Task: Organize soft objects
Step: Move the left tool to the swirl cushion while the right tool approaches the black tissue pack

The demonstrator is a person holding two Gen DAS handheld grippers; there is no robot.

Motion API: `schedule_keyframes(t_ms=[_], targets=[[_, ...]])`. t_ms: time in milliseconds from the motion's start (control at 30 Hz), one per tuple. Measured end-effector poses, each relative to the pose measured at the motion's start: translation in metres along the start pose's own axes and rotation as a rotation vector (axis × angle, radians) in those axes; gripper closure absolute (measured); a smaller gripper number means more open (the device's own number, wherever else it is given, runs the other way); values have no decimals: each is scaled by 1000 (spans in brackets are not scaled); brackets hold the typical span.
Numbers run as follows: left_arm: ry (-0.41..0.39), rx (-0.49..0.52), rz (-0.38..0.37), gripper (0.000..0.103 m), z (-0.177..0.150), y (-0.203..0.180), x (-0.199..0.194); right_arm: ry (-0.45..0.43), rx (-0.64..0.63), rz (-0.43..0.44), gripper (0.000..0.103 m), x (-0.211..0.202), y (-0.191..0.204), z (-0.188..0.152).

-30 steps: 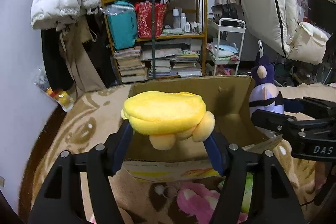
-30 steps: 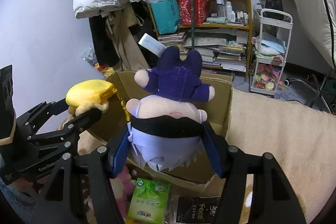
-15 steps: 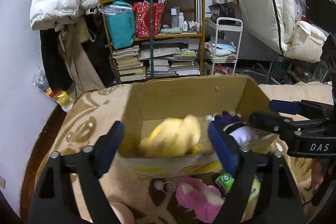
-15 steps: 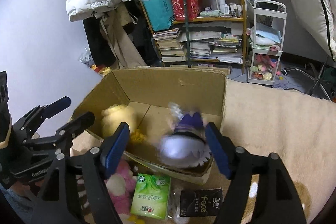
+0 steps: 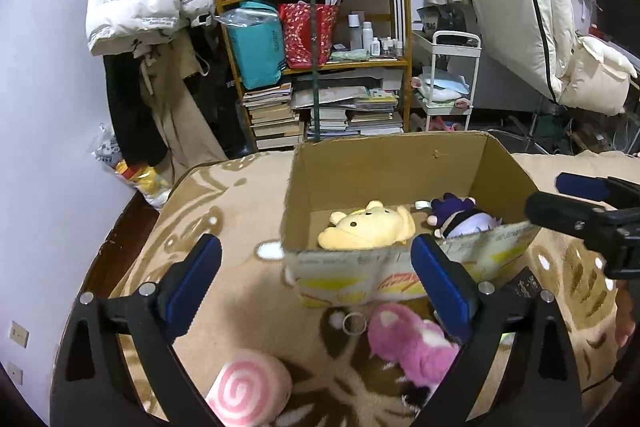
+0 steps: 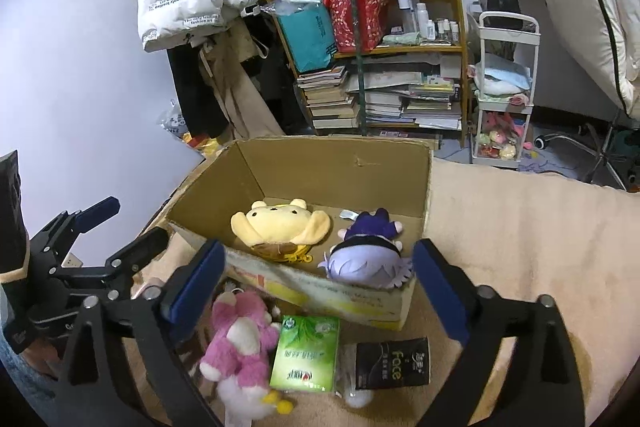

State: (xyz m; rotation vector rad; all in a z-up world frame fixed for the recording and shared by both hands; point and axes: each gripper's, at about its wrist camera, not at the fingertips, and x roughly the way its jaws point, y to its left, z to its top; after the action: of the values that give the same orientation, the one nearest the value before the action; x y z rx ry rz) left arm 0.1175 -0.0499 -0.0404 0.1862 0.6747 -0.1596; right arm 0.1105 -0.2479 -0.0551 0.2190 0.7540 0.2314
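Both grippers gape wide and hold nothing: the left gripper point(image 5: 316, 283) hangs over the blanket point(image 5: 224, 307) just in front of the cardboard box point(image 5: 384, 167), the right gripper point(image 6: 316, 277) at the box's near wall. Inside lie a yellow plush point(image 6: 280, 227) and a purple doll point(image 6: 368, 251). The likely next pick, a pink plush point(image 5: 408, 341), lies below the left gripper's right finger, its length running toward the camera; the left looks nearer

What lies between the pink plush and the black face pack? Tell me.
A green tissue pack lies between the pink plush and black face pack, in the right wrist view.
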Motion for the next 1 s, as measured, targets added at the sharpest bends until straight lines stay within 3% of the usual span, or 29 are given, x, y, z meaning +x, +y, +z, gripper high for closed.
schedule_keyframes(t_ms=[433,533,1000], targets=[[41,-30,72,3,-31,15,-38,-6,0,-32,0,-44,-2,-16],[72,-52,60,3,-34,18,-42,5,-1,-31,0,-50,-1,-20],[204,-134,72,3,-52,39,-25,41,-67,-85,0,-45,10,-38]])
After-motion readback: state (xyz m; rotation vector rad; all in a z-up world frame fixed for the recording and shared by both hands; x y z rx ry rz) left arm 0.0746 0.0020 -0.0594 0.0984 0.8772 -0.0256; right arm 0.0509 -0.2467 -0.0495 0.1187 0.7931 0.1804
